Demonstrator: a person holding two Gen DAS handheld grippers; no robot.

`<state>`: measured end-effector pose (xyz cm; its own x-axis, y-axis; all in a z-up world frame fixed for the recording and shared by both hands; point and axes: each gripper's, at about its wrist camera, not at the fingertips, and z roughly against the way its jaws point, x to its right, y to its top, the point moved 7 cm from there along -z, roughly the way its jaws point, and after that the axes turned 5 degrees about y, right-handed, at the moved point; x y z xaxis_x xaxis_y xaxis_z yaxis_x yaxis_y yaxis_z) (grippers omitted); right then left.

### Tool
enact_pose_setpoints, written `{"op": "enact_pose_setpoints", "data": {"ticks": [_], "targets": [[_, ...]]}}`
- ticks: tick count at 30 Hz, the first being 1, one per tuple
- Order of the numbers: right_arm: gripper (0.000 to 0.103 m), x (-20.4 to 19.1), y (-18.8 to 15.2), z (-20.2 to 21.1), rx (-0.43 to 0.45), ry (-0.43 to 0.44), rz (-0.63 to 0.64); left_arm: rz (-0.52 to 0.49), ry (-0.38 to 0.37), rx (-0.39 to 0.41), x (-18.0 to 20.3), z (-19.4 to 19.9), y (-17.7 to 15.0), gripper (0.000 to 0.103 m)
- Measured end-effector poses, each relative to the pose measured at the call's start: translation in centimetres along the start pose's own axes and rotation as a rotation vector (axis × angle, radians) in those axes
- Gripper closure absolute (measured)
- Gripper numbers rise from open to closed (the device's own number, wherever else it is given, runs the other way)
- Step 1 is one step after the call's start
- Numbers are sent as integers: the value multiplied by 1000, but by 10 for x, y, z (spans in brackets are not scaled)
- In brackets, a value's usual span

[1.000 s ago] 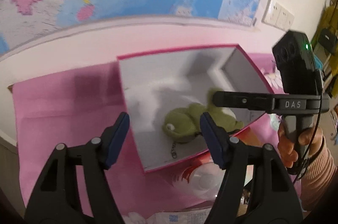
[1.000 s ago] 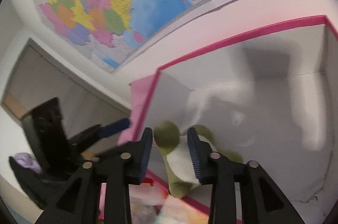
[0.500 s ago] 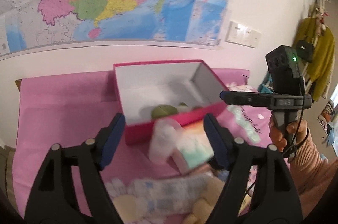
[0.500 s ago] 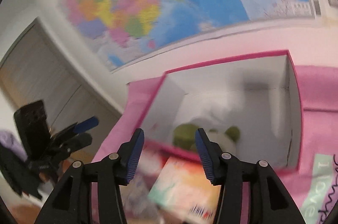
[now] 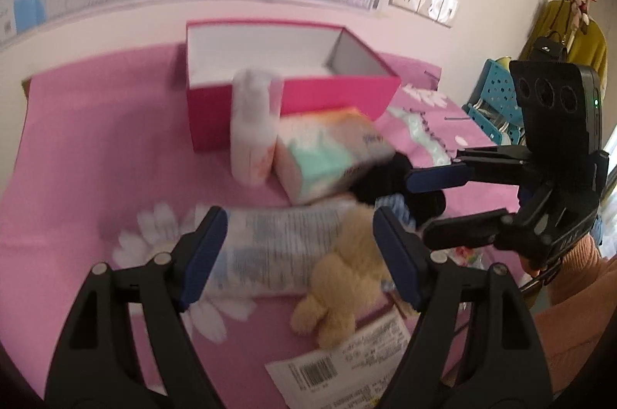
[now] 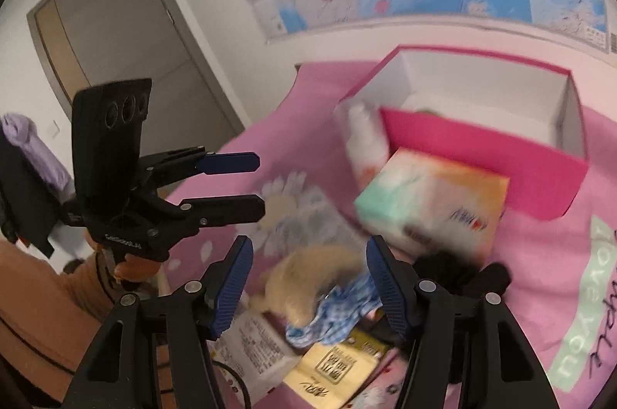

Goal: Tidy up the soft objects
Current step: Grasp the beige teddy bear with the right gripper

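The open pink box (image 5: pixel 293 88) (image 6: pixel 482 146) stands at the back of the pink cloth; only a sliver of green shows over its front wall. In front of it lies a pile: a tan plush toy (image 5: pixel 347 274) (image 6: pixel 308 274), a blue checked cloth (image 6: pixel 335 308) and a black fluffy thing (image 5: pixel 385 177) (image 6: pixel 451 264). My left gripper (image 5: pixel 299 254) (image 6: pixel 258 183) hovers open over the tan plush and a wipes pack (image 5: pixel 277 250), pressing on nothing. My right gripper (image 6: pixel 308 285) (image 5: pixel 432 200) hangs above the plush and checked cloth with its jaws opening, gripping nothing.
A white bottle (image 5: pixel 252 131) (image 6: pixel 364 139) and a tissue pack (image 5: pixel 331 154) (image 6: pixel 432 204) lean against the box's front. A printed label (image 5: pixel 347 362), a yellow booklet (image 6: pixel 335 370) and a white carton (image 6: pixel 258 347) lie near the front. A blue crate (image 5: pixel 493 100) stands beyond the right edge.
The right gripper let go of the green plush, which stayed in the box. Both grippers drew back from the box to the pile in front. The right jaws widened.
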<state>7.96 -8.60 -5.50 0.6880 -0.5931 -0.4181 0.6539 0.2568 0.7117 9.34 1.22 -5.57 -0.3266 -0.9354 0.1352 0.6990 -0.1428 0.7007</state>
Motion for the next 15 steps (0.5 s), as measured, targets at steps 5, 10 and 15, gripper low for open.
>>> {"op": "enact_pose_setpoints", "data": {"ticks": [5, 10, 15], "targets": [[57, -5, -11, -28, -80, -18, 16, 48, -4, -41, -5, -3, -22, 24], [63, -2, -16, -40, -109, -55, 8, 78, -29, -70, -5, -6, -38, 24], [73, -1, -17, -40, -98, -60, 5, 102, -72, -105, 0, -11, -48, 24]]}}
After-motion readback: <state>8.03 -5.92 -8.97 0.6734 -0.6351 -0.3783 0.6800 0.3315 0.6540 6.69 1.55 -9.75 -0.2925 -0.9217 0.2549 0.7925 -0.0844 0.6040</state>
